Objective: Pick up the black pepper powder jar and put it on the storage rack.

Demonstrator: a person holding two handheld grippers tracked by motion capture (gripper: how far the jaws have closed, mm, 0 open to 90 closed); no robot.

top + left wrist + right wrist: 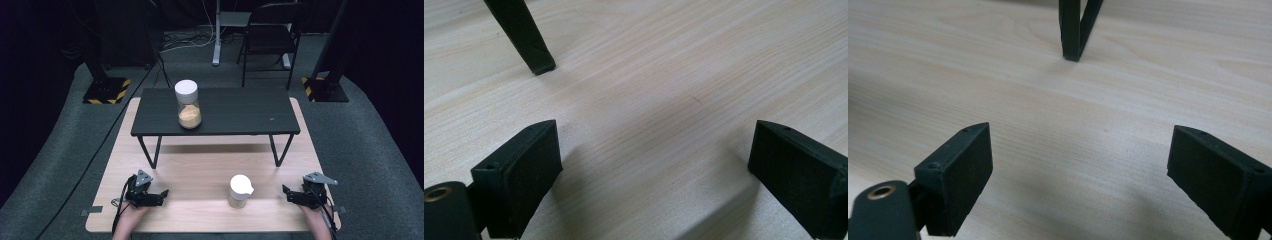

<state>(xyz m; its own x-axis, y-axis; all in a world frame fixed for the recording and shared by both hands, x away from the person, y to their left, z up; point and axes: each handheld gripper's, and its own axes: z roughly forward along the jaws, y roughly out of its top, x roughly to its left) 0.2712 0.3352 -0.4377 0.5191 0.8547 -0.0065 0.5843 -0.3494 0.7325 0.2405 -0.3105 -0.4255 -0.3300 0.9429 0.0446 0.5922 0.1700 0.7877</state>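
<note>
Left gripper: the left gripper (pixel 161 192) rests low on the pale wooden board (pixel 200 170) at the near left corner, jaws spread wide with nothing but bare wood between them; in the left gripper view one black leg (pixel 524 35) of the small table stands ahead.

Right gripper: the right gripper (pixel 286 191) lies at the near right of the board, pointing inward toward the small jar; its jaws stand apart with nothing between them, and no thing is held.

Small jar: a white-lidded jar (pixel 239 191) with pale contents stands upright on the board between the two grippers, nearer the right one but apart from it. I judge it the likeliest thing to be picked up, since the right gripper's mouth faces it.

Tall jar: a taller glass jar (pixel 188 104) with a white lid, partly filled with tan grains, stands on the left half of the black low table (pixel 240 115), well apart from both hands.

Why so placed: both grippers sit parked at the board's near corners, leaving the middle free; this reads as a rest or ready stance.

Background: a folding chair (pixel 270 35) stands behind the table on grey carpet.
</note>
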